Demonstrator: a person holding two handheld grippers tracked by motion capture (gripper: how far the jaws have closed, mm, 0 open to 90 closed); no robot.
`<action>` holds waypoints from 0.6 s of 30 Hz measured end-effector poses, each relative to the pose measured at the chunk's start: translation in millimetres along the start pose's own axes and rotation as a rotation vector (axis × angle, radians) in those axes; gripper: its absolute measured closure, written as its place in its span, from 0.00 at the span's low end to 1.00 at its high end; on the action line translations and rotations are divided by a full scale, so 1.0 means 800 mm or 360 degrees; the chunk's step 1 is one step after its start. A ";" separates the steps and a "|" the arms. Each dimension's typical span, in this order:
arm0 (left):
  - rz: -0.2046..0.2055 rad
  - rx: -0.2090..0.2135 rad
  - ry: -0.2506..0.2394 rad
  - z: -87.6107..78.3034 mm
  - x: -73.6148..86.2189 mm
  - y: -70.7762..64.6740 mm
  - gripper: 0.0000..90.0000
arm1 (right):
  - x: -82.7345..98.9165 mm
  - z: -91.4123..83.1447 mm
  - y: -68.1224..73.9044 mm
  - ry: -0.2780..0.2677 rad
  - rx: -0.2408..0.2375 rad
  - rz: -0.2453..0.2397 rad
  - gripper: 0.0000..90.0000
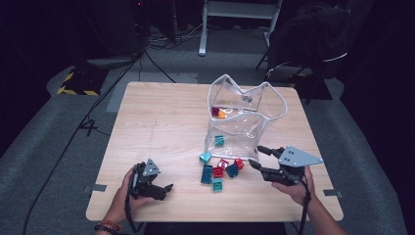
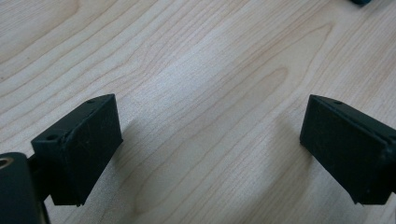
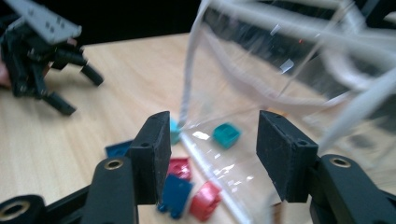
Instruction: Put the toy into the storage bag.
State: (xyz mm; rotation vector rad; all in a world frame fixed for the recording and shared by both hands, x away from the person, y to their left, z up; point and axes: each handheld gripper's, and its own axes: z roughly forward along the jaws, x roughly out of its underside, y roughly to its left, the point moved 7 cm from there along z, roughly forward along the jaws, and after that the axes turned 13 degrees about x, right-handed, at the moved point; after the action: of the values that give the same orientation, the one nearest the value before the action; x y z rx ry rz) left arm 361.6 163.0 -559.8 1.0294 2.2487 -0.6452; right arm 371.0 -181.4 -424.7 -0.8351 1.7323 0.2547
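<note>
A clear plastic bag [image 1: 244, 122] with white trim stands open on the wooden table [image 1: 161, 117]. Inside it lie a red brick [image 1: 215, 111], an orange one [image 1: 222, 114] and a teal one [image 1: 219, 140]. Several loose red, blue and teal bricks [image 1: 218, 172] lie in front of the bag. My right gripper [image 1: 255, 155] hovers just right of that pile, open, with nothing between its pads. Its own view looks past the gripper [image 3: 215, 119] at the bag's edge [image 3: 187, 84] and the bricks [image 3: 180, 168]. My left gripper [image 1: 166, 192] rests open on bare wood, its own view [image 2: 210, 107] showing nothing between the jaws.
The left gripper [image 3: 81, 93] also appears far off in the right gripper view. A black chair with clothing [image 1: 313, 39] and a white stand [image 1: 235, 19] are beyond the table's far edge. Cables [image 1: 88, 122] run over the grey floor at left.
</note>
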 end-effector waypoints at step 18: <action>0.0001 0.0000 0.0001 0.000 0.000 0.000 0.06 | 0.101 0.078 0.070 0.0397 -0.0091 -0.0155 0.51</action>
State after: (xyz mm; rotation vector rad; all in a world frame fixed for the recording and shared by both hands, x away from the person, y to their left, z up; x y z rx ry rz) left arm 361.4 163.0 -559.7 1.0305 2.2485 -0.6447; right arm 373.3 -138.5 -533.0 -1.0252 1.9158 0.1391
